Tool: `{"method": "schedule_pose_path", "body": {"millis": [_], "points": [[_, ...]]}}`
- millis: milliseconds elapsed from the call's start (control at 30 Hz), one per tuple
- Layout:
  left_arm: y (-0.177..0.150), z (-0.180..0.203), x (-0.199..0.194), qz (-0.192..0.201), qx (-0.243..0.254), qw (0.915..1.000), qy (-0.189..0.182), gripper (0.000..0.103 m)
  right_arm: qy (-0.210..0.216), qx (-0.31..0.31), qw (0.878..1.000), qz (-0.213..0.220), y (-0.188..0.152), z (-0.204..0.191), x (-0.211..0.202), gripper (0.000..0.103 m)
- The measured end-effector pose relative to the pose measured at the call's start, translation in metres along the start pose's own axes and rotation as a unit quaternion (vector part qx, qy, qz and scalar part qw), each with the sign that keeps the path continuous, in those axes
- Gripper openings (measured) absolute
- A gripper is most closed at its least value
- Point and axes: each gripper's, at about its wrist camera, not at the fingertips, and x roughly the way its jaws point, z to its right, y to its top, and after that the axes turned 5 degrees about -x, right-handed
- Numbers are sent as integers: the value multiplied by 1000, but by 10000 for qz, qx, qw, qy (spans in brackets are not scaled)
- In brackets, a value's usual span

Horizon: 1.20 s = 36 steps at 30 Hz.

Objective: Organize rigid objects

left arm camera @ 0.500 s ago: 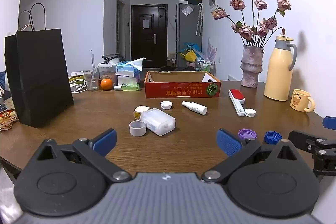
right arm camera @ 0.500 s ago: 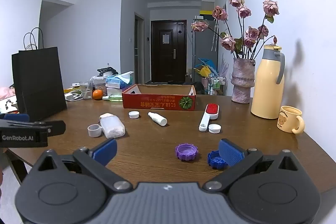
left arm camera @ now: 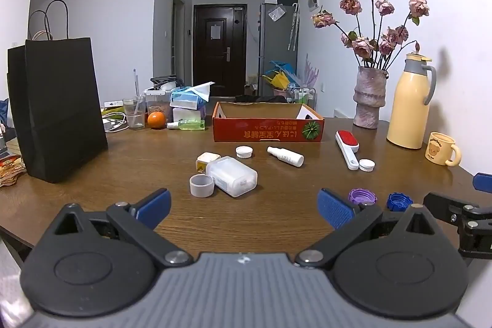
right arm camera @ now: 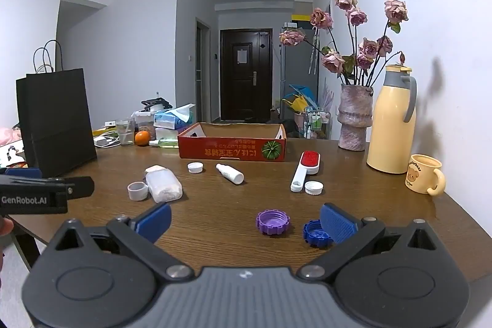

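My left gripper [left arm camera: 243, 203] and my right gripper [right arm camera: 246, 219] are both wide open and hold nothing. A purple cap [right arm camera: 273, 222] sits on the bench [right arm camera: 215, 223].

A home dining area: wooden surface [left arm camera: 276, 223] with vase [left arm camera: 369, 100] of dried roses, thermos [left arm camera: 407, 109], mug [left arm camera: 441, 148], tissues [left arm camera: 187, 99]; hallway behind leads past a fridge [left arm camera: 276, 48] to the entrance door [left arm camera: 220, 48].

"GenRobot.AI" stands on the left gripper [right arm camera: 33, 199].
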Motion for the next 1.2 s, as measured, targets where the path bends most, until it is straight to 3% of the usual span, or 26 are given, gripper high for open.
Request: {"method": "schedule_pose_path", "body": {"millis": [1200], "points": [[2,1,0,4,-15,10000,-9,103,-7,-11,10000,6,-1,2,-1,103]]}}
